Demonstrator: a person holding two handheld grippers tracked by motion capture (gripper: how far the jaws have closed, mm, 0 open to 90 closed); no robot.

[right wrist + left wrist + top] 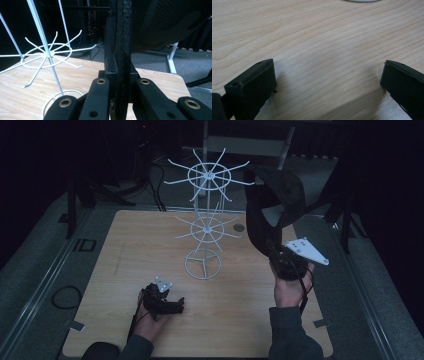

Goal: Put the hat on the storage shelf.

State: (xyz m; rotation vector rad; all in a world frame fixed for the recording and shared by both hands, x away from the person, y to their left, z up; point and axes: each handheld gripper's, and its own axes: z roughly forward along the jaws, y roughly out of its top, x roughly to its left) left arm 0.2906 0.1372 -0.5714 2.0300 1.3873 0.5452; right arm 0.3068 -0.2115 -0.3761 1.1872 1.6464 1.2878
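Note:
A black cap hangs in the air to the right of a white wire rack that has two tiers of spokes. My right gripper is shut on the cap's lower edge. In the right gripper view the jaws clamp a black stitched edge of the cap, and the rack stands to the left. My left gripper rests on the wooden table near the front. Its jaws stand wide apart with only bare wood between them.
The rack's round base ring sits mid-table, and its rim shows at the top of the left gripper view. A small dark disc lies behind the rack. Cables and stand legs crowd the dark floor beyond.

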